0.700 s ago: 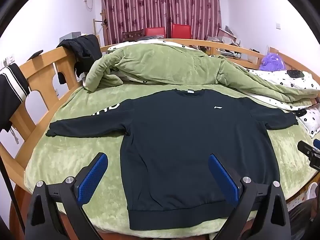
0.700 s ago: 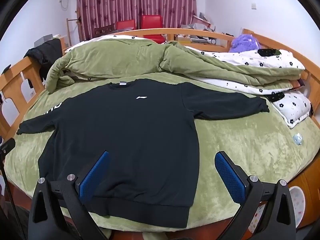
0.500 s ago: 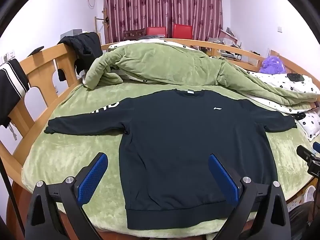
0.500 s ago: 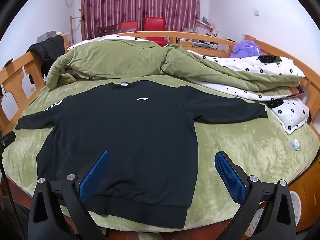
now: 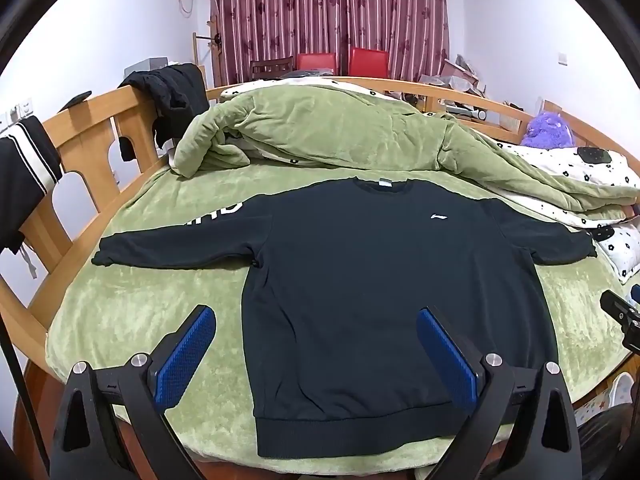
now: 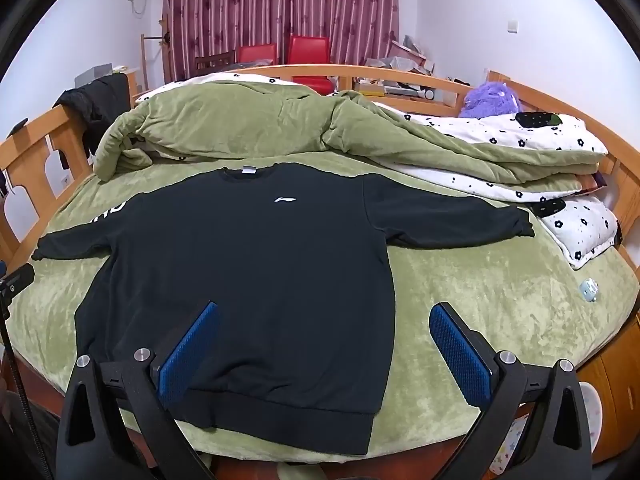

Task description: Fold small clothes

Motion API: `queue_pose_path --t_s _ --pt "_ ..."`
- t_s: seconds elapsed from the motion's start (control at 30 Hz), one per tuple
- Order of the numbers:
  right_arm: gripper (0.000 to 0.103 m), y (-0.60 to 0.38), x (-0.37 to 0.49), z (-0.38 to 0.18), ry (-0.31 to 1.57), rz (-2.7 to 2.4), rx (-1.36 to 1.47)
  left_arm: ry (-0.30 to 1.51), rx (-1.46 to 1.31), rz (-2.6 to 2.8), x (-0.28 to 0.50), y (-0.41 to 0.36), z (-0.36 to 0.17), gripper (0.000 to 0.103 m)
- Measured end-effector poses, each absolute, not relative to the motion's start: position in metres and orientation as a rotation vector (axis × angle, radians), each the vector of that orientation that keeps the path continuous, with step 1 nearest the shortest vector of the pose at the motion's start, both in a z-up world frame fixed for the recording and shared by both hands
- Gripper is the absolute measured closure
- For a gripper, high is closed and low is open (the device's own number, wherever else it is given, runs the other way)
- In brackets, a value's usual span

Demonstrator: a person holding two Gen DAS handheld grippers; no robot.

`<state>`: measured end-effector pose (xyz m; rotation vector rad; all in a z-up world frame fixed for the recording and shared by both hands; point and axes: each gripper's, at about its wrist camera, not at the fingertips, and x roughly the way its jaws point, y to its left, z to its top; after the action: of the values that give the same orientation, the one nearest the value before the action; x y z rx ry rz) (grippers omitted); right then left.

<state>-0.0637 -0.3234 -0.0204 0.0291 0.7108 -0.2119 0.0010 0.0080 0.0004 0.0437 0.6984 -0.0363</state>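
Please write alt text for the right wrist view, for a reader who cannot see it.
A black sweatshirt lies flat, front up, sleeves spread, on a green bed cover. The right tongs are open above its hem, holding nothing. A crumpled green quilt lies behind.

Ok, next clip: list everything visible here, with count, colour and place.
sweatshirt: one, black, spread flat on the bed, sleeves out
bed cover: one, green, under the sweatshirt
quilt: one, green, bunched behind the collar
floral bedding: white with black flowers, right side
plush toy: one, purple, far right rail
bed frame: one, wooden, around the bed
dark clothes: black, draped on the left rail
chairs: two, red, by the curtain
curtain: maroon, back wall
left gripper: open, above the hem
right gripper: open, above the hem's right corner
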Motion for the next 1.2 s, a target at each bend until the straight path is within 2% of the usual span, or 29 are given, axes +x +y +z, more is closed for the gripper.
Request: queue_pose_path --t_s 1.2 --pt "0.0 -0.31 -0.056 -0.022 0.719 -0.209 0.027 0.705 0.032 -0.036 -0.001 0.01 -0.003 0.002"
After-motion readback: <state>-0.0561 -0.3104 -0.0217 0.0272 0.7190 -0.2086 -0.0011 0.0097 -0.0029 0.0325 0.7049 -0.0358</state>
